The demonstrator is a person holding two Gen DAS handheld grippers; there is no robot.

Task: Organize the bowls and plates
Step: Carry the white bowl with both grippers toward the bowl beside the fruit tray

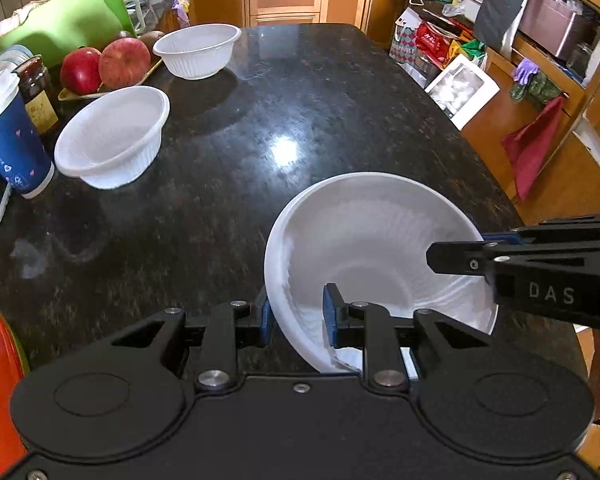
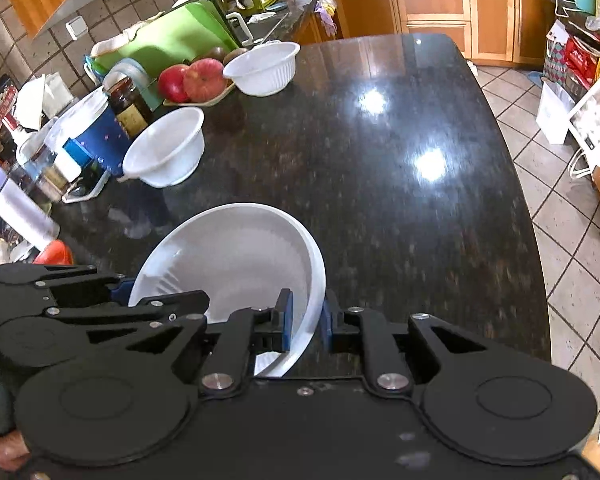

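**Bowl pinned between both grippers, stack targets off to the left**

While both tools grip one white bowl (image 1: 364,248) by opposite sides of its rim, the relation that matters is where the other bowls lie from it: up and to the left.

- Left hand-held gripper (image 1: 296,316): blue pads clamped on the rim's near-left edge, one pad inside the wall, one outside. Wall looks pinched and slightly buckled there.
- Right hand-held gripper (image 2: 306,318): likewise closed on the rim, on the bowl's right edge, pads (image 2: 286,316) either side of the thin wall. In the left wrist view it enters from the right, reaching over the rim.
- Held bowl is tilted, mouth turned toward the cameras, at the near end of the dark stone tabletop (image 1: 300,100). Cannot tell whether its base touches the surface or hangs just above it.
- Near loose bowl (image 1: 114,136): upright, left of the held one, just beside a blue paper cup (image 1: 10,136) and a dark jar (image 1: 38,92).
- Far loose bowl (image 1: 198,50): upright, farther back, near the apples (image 1: 106,62) on their tray.

Judgement: nesting seems the step in hand. The near loose bowl is the closer target and sits on the left gripper's side, so the carry would run leftward and slightly away. Round bowl, no long axis to align; only the mouth must level out before lowering. Risk: flimsy wall folding under the double pinch, or nudging the cup.
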